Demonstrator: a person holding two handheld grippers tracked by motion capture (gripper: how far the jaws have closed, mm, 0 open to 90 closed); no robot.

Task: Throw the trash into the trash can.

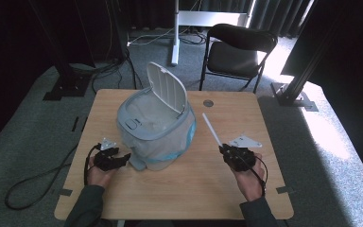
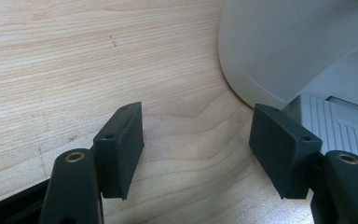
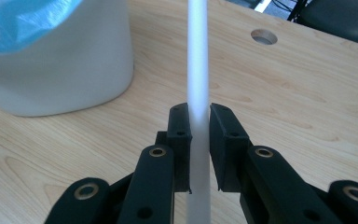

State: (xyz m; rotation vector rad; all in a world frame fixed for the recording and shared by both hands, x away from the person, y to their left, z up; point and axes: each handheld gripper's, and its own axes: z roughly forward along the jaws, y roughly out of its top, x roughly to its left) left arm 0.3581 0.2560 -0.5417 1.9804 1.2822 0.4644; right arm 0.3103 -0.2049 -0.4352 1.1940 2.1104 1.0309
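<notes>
A grey bin [image 1: 158,130] with a blue bag liner stands on the wooden table [image 1: 179,189], its white lid [image 1: 167,87] flipped up. My right gripper [image 1: 228,150] is shut on a thin white stick [image 1: 211,129] that points away toward the table's far side; in the right gripper view the stick [image 3: 198,56] runs straight up between the pads [image 3: 179,135]. My left gripper [image 1: 124,157] rests open by the bin's base at the left, its jaws wide apart in the left gripper view with bare wood between them and the bin's base [image 2: 279,51] just ahead.
A round cable hole [image 1: 208,103] sits near the table's far edge. A black chair [image 1: 236,49] and a white stand [image 1: 176,33] lie beyond the table. Black frame posts flank both sides. A cable [image 1: 33,182] trails off the left edge.
</notes>
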